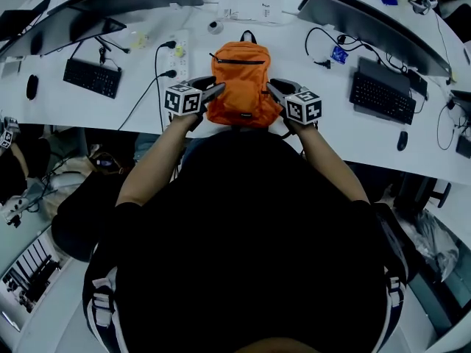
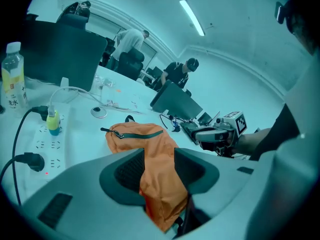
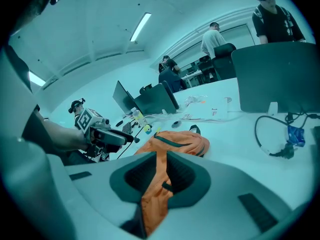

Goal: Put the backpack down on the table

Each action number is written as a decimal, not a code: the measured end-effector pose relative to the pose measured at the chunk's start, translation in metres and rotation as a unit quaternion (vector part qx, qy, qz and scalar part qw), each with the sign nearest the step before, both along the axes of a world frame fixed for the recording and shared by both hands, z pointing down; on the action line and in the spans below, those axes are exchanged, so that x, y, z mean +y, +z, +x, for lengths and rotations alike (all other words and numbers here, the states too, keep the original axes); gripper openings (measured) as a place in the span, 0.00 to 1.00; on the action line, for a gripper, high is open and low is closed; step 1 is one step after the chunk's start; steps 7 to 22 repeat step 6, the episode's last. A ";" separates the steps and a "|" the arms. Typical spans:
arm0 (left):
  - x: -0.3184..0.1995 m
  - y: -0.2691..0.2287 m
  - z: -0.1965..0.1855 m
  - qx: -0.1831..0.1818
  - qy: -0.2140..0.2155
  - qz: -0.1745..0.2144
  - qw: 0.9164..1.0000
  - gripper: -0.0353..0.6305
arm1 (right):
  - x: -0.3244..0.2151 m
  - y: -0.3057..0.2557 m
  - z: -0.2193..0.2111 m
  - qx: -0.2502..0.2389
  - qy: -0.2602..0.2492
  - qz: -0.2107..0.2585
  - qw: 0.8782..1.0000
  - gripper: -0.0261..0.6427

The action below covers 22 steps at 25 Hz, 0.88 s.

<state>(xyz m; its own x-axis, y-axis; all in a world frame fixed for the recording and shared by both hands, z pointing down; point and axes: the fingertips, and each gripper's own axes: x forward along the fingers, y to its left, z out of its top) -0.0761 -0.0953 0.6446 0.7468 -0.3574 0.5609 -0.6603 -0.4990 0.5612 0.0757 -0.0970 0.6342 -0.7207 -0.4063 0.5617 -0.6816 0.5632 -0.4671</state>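
Left gripper [image 2: 159,169]: jaws closed on a fold of orange fabric at the left near corner of the backpack [image 1: 239,83]; both pads press on the cloth.
Right gripper [image 3: 159,176]: jaws closed on an orange fold at the right near corner of the backpack; a dark strap piece sits against the pads.
Gripper position: one on each side of the bag's near end, at the near table edge, tips pointing inward.
Cubes: left cube [image 1: 183,98] and right cube [image 1: 304,107] carry black-and-white square markers; no text.
Backpack location: centred on the white table [image 1: 324,134] in front of the person, between the two keyboards; far end with its carry loop rests on the table.
Backpack detail: dark zip [image 1: 239,61] across the upper front.
Backpack label [image 1: 244,113]: small dark patch low on the front; writing too small to read.
Power strip [image 1: 179,54]: left of the bag, two plugs inserted.
Keyboards: left [image 1: 92,77], right [image 1: 382,98].
Bottle [image 2: 12,76]: far left in the left gripper view; label print illegible.
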 end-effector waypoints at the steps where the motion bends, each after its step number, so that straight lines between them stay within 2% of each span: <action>1: 0.001 -0.002 0.000 0.001 -0.001 0.003 1.000 0.35 | 0.002 -0.001 0.002 0.001 0.000 0.002 1.000 0.15; 6: 0.014 -0.014 -0.001 0.011 -0.009 0.014 1.000 0.33 | 0.015 -0.010 0.007 0.004 -0.004 0.010 1.000 0.11; 22: 0.014 -0.014 -0.001 0.011 -0.009 0.014 1.000 0.33 | 0.015 -0.010 0.007 0.004 -0.004 0.010 1.000 0.11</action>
